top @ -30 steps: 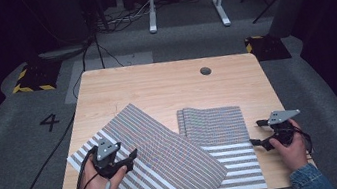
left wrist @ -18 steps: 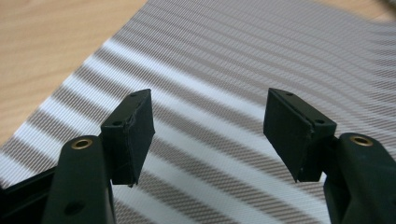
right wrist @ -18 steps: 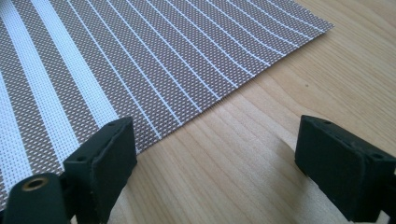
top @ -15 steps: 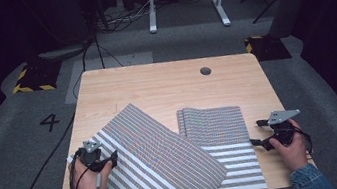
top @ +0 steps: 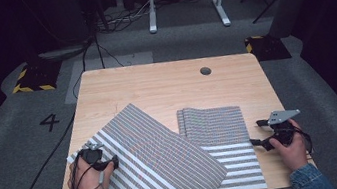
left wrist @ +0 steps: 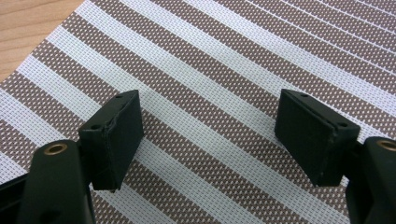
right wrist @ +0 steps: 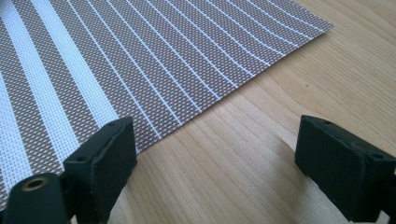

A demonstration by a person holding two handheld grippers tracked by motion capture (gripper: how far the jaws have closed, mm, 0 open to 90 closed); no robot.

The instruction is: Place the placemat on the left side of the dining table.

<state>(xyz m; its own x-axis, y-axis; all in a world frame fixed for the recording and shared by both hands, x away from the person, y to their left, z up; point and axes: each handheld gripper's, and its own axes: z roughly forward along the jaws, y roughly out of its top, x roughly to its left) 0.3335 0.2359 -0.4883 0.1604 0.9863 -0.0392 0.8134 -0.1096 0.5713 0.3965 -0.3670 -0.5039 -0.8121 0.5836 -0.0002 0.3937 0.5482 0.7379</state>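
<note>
On the table's near half lie two striped woven mats point(top: 158, 156), thin, light and, I judge, floppy; my left gripper point(left wrist: 210, 135) and right gripper point(right wrist: 215, 163), both gaping with nothing between them, should pinch corners.

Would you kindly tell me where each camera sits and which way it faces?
High view: above the person's side, looking forward and down on the wooden table; both forearms, left tongs, right tongs.
Left gripper view: on the left tongs, jaws apart over the tilted striped mat.
Right gripper view: on the right tongs, jaws apart over bare wood beside the flat striped mat.
Shared: high and right gripper views both show the flat striped mat.
</note>
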